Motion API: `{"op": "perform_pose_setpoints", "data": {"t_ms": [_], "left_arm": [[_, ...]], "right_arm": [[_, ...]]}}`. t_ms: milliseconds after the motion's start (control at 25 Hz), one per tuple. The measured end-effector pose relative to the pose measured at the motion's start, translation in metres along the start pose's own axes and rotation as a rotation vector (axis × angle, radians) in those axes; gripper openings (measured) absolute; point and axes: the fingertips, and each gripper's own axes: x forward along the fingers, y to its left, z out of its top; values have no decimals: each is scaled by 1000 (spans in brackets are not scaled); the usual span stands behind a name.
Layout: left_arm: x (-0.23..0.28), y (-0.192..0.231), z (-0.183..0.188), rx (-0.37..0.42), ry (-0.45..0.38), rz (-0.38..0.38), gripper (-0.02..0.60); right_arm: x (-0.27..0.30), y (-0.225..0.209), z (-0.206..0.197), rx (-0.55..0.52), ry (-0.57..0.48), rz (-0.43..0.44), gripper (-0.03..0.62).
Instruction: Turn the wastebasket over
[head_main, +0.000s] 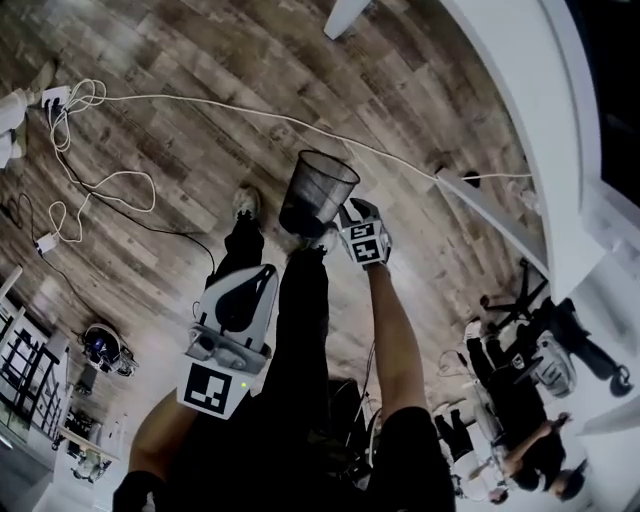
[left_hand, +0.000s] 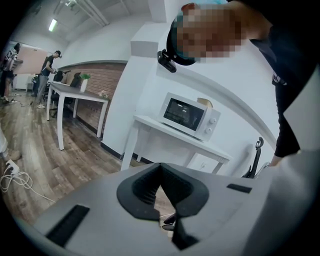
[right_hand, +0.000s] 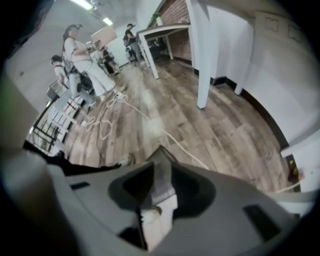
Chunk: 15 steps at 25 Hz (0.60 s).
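Observation:
The black mesh wastebasket (head_main: 318, 190) stands on the wood floor with its open rim toward me, just ahead of my feet. My right gripper (head_main: 342, 214) reaches down beside the basket's lower right wall, marker cube behind it. Whether it touches the mesh I cannot tell. In the right gripper view its jaws stand apart, and the right gripper (right_hand: 161, 156) shows only blurred floor and something white in the gap. My left gripper (head_main: 263, 274) hangs lower by my left leg, away from the basket. The left gripper (left_hand: 160, 168) has its dark pads meeting at the tip, with nothing held.
A white cable (head_main: 200, 100) runs across the floor behind the basket to a power strip (head_main: 55, 97). A curved white counter (head_main: 545, 130) borders the right. Office chairs (head_main: 520, 350) stand lower right. A microwave (left_hand: 187, 116) sits on a white table; people stand far off.

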Motion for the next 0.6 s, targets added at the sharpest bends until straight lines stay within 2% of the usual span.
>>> {"op": "perform_pose_setpoints", "data": {"t_ms": [120,360,600], "left_arm": [[3,8,-12,-24,1,13,32],[13,26,-28,-37,-8,49,31],[11,53,-42,-68,-4,90,32]], "right_arm": [[21,-3,-9,-87,52,11,127],[62,-12,-16,-190,113,38,127],[95,-13,-15,-175,163,90,132]]}}
